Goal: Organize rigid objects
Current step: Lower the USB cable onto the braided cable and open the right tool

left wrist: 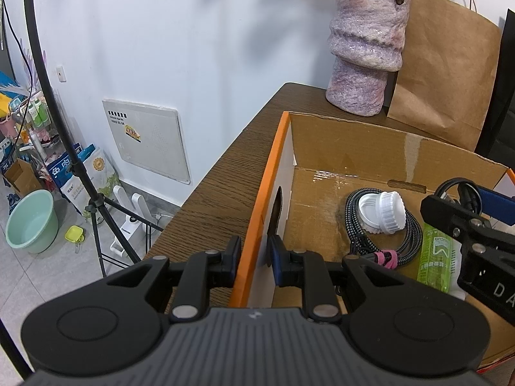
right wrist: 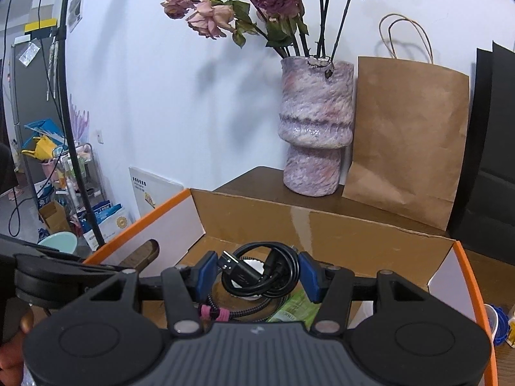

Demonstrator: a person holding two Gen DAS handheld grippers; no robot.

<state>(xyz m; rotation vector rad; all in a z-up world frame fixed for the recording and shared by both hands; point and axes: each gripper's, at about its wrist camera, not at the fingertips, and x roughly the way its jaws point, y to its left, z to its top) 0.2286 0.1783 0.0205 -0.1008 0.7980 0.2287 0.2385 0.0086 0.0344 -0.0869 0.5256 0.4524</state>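
Left gripper [left wrist: 254, 262] clamping box wall [left wrist: 257, 212], right gripper [right wrist: 257, 275] gripping black cable [right wrist: 260, 273], wooden table [left wrist: 225, 173]

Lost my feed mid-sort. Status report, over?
Left gripper clamped on the box's orange-edged wall. Right gripper holds coiled black cable over the box. Inside: braided cable, white jar, green bottle. Nothing blocking the drop.

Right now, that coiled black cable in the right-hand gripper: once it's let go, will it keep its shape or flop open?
The black cable will probably loosen: no tie shows, unlike the braided cable with its pink strap. It looks light and bendy, its loops squeezed between the right gripper pads. It should settle softly in the cardboard box.
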